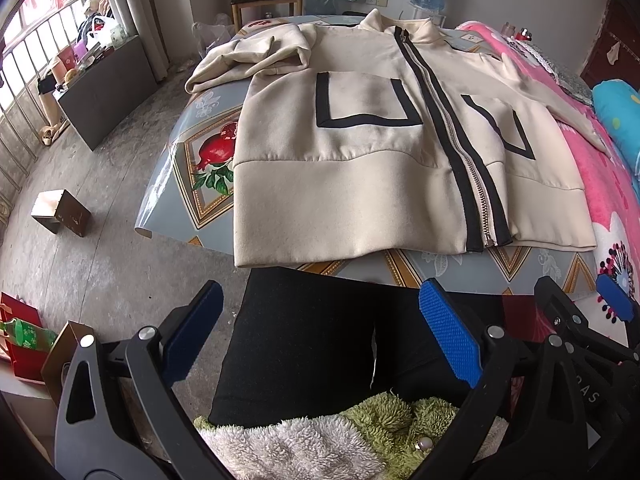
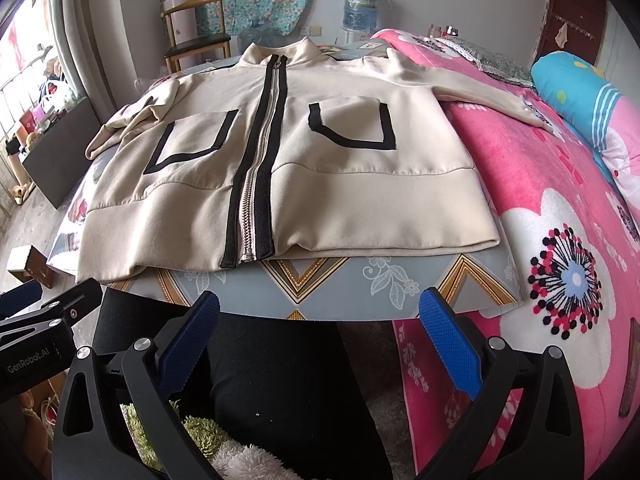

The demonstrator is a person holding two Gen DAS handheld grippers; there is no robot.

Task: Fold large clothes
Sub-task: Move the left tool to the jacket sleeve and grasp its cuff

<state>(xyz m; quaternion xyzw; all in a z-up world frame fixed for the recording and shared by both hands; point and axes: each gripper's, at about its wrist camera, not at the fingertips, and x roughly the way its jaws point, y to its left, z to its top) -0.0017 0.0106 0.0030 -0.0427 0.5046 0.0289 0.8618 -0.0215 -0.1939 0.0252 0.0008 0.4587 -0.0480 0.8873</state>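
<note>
At the far left, a barred window [image 1: 24,64] and a dark cabinet [image 1: 108,88] stand beside the concrete floor [image 1: 104,208], where a small box [image 1: 60,211] lies. In the middle, a table [image 2: 328,300] with a flower-and-diamond cover carries the cream jacket [image 2: 280,168], spread flat with its zipper closed and one sleeve folded. Behind are a chair [image 2: 196,40] and a water bottle [image 2: 362,6]. On the right is a pink blanket [image 2: 560,240]. The left gripper [image 1: 320,336] and the right gripper [image 2: 320,336] both hang wide apart, empty, before the table edge.
</note>
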